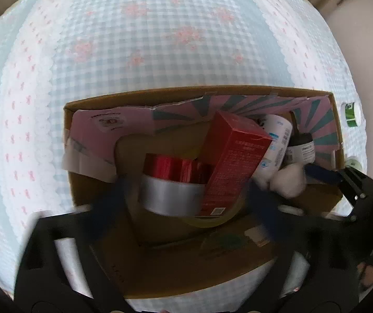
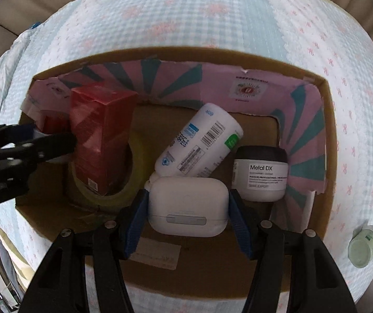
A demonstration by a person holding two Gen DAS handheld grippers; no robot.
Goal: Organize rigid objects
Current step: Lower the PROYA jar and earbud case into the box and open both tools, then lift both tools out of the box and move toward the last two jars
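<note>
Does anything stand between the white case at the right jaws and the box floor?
Nothing visible does. The white case is low inside the cardboard box, in front of the white bottle and the Metal DX jar.

The right tongs [image 2: 189, 208] are black, built of flat linkage bars joined by round silver rivets, four of them in a row across the near ends. Each bar has a long cut-out slot near its base. Its fingers [image 2: 137, 221] carry ribbed blue pads on their inner faces.

The left tongs [image 1: 183, 203] are of the same make: a black frame with angular cut-outs and blue fingers [image 1: 262, 208], blurred in their own camera. Seen from the right camera, their black bars bear small silver screws, and one blue pad shows at the tip.

At the lower left edge of the right view a hand shows, too dim to tell any sleeve.
</note>
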